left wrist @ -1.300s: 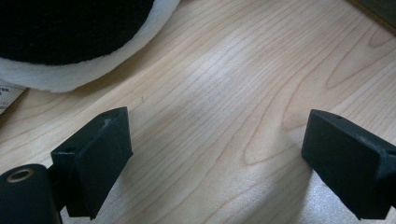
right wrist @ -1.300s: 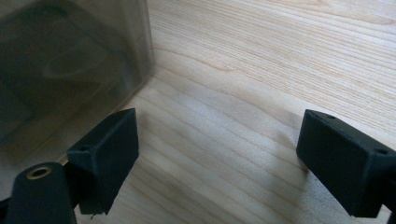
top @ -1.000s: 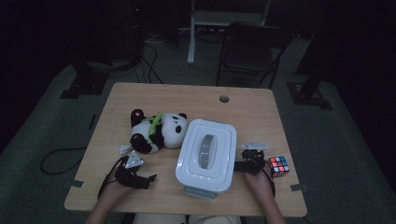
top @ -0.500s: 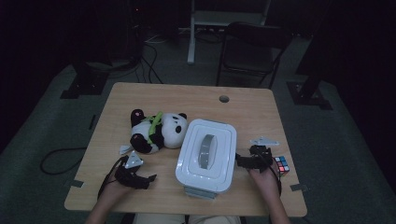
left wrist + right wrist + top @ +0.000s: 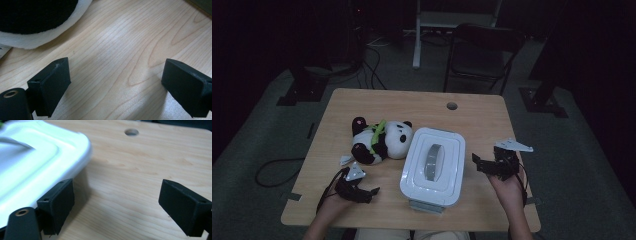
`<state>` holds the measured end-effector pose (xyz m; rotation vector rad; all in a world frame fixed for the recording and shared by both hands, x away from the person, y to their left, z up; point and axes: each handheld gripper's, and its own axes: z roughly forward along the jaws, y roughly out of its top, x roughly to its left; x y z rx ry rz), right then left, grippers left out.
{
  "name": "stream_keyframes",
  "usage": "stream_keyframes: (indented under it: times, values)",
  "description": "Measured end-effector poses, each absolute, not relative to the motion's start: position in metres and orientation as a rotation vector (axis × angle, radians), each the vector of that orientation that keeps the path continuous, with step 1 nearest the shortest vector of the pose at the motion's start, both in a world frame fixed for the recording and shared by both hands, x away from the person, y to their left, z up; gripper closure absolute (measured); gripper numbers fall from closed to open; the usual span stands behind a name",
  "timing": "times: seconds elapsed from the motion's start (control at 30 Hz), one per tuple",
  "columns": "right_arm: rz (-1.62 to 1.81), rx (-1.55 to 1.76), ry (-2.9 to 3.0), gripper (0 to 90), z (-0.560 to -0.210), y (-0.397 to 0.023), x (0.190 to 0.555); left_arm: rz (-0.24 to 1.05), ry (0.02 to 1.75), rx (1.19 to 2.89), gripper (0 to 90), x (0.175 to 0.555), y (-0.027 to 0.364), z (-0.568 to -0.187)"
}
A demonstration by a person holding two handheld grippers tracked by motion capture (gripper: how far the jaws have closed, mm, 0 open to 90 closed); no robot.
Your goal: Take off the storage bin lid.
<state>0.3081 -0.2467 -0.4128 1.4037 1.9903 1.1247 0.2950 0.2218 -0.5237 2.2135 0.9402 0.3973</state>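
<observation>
Now: right gripper [image 5: 482,165] raised just right of white box [image 5: 434,162], jaws spread wide, nothing between. Left gripper [image 5: 367,192] low near table [image 5: 422,107] front-left corner, jaws likewise spread and empty, just below panda [image 5: 379,140]. Box mid-table, lid on.

The right gripper [image 5: 486,165] is now lifted off the light wooden table [image 5: 472,112] — earlier it sat low beside the white plastic lidded box [image 5: 432,167]. It hangs over the spot where the small multicoloured puzzle cube lay, so the cube is now hidden beneath hand and gripper — its jaws stand wide apart with nothing between them.
</observation>
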Motion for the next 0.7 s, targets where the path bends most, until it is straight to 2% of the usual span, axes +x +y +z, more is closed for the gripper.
stream_keyframes:
  times: [0.33,0.7]
  values:
    - [1.287,1.245,2.026,13.1,-0.383,-0.219,0.289,0.396,0.939,2.217,9.2,0.295,0.222,-0.523]
    - [1.382,1.099,2.133,13.8,-0.386,-0.178,0.279,0.396,0.939,2.217,9.2,0.295,0.222,-0.523]
